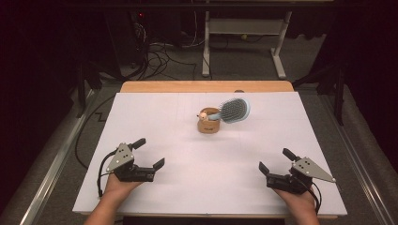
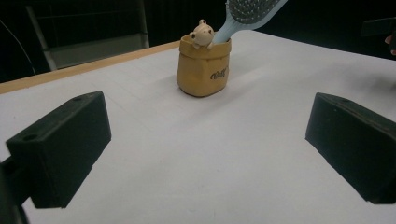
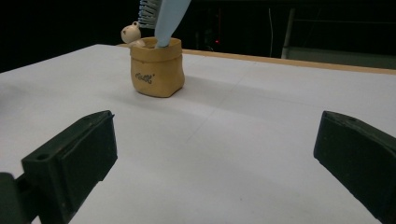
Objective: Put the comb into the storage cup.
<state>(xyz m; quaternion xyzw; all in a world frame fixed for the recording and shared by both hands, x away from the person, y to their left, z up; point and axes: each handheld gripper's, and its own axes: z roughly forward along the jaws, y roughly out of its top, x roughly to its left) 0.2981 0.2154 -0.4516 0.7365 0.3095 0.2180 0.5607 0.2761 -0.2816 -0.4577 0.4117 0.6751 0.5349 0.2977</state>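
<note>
A tan sack-shaped pot (image 1: pixel 208 123) (image 2: pixel 203 69) (image 3: pixel 156 74) stands upright near the middle of the white table (image 1: pixel 187 187), toward the far side. A pale blue hairbrush (image 1: pixel 233 110) (image 2: pixel 247 14) (image 3: pixel 163 16) stands in it handle down, head leaning right. A small bear figure (image 1: pixel 203 114) (image 2: pixel 202 33) (image 3: pixel 130 33) perches on the pot's rim. My left gripper (image 1: pixel 149 153) (image 2: pixel 205 149) rests near the front left, open, jaws wide apart with nothing between them. My right gripper (image 1: pixel 275 161) (image 3: pixel 215 158) rests near the front right, open and holding nothing.
The table's wooden far edge (image 1: pixel 206 86) borders dark floor with cables (image 1: pixel 159 58) and a white desk frame (image 1: pixel 244 42). Metal rails (image 1: pixel 51 164) run along both sides of the table. Bare white surface lies between the grippers and the pot.
</note>
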